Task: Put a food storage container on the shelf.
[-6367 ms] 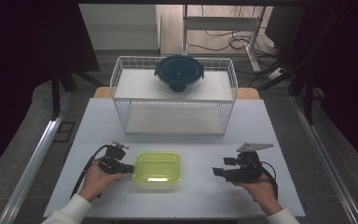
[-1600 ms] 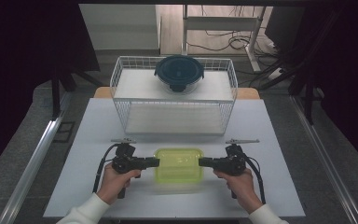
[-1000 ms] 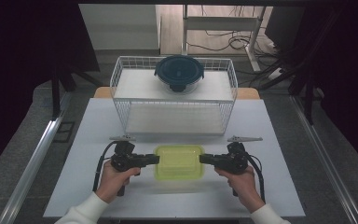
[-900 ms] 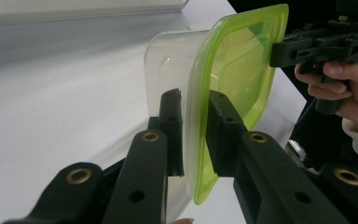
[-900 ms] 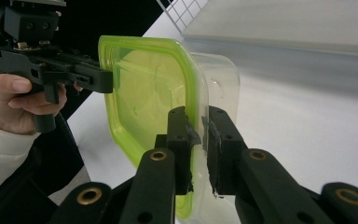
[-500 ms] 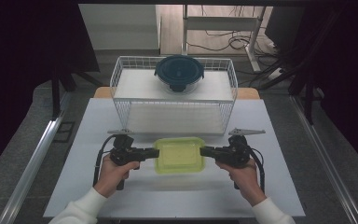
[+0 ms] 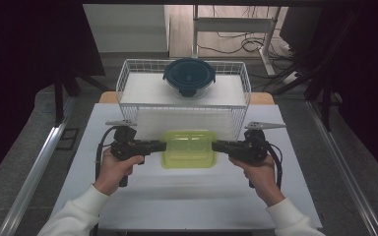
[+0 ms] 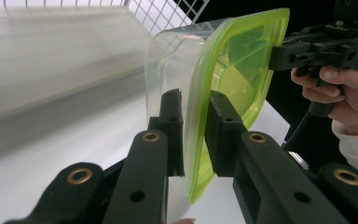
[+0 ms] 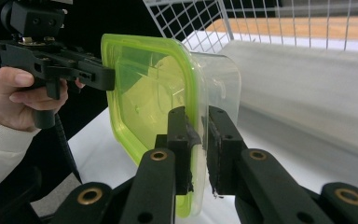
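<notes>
Left tool point(image 7: 160, 146) clenched on the left rim of the lidded container point(image 7: 188, 148), one jaw over the green lid, the other under the lip against the clear wall, as seen close up in the left gripper view point(image 8: 193, 135). Right tool point(image 7: 217, 146) clamped the same way on the opposite rim, jaws pinching lid edge and lip in the right gripper view point(image 9: 197, 144). Container point(image 8: 223, 79) held level between both tools, lifted clear of the white surface point(image 7: 187, 196), just in front of the wire basket point(image 7: 128, 81). Lid bright yellow-green and translucent, body clear point(image 9: 214, 79). Both tools pointing inward at each other, a hand wrapped round each grip: left hand point(image 7: 115, 167), right hand point(image 7: 258, 172), white sleeves entering from the bottom edge. Grey three-cornered plates riding on top of each tool. Behind, inside the basket at its far side, a round glass bowl with dark blue lid point(image 7: 189, 76), well apart from the held container.
</notes>
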Motion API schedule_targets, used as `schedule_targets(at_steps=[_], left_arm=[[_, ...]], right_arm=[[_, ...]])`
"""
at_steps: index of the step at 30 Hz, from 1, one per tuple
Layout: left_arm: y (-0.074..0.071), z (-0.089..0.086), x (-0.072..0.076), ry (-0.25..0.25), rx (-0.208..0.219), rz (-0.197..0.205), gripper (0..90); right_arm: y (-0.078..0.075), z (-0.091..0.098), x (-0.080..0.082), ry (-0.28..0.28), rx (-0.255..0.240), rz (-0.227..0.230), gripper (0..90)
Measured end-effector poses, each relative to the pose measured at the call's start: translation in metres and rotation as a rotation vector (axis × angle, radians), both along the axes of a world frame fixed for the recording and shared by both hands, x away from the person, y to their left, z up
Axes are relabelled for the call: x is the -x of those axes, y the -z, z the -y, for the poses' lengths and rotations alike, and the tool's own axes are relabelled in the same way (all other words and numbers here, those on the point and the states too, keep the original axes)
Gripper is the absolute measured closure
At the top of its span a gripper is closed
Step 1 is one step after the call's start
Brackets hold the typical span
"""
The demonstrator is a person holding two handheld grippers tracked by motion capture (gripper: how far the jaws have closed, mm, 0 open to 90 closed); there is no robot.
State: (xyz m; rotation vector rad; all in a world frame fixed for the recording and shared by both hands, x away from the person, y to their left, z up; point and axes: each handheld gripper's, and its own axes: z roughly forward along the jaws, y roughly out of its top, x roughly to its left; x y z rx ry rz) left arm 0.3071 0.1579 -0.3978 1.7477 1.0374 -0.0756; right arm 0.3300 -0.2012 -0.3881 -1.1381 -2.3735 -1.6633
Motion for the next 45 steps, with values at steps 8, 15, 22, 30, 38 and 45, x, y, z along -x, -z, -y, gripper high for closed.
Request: schedule_targets(at_steps=[8, 15, 22, 30, 38, 45], left_arm=[[-0.029, -0.001, -0.009, -0.008, 0.007, 0.049, 78.6], [-0.063, -0.005, -0.025, -0.007, 0.014, 0.09, 78.6], [-0.086, -0.009, -0.037, -0.008, 0.015, 0.117, 78.5], [-0.103, -0.013, -0.046, -0.013, 0.025, 0.127, 78.6], [-0.122, -0.018, -0.058, -0.011, 0.035, 0.132, 78.8], [-0.14, -0.022, -0.081, -0.019, 0.047, 0.128, 79.0]], right_arm=[[-0.027, -0.002, -0.007, 0.004, 0.001, 0.056, 80.1], [-0.06, -0.005, -0.02, 0.01, -0.008, 0.1, 80.2], [-0.081, -0.008, -0.034, 0.012, -0.026, 0.117, 80.2], [-0.098, -0.011, -0.044, 0.01, -0.043, 0.125, 80.3], [-0.12, -0.013, -0.055, -0.004, -0.058, 0.135, 80.3], [-0.139, -0.017, -0.077, -0.012, -0.079, 0.134, 80.2]])
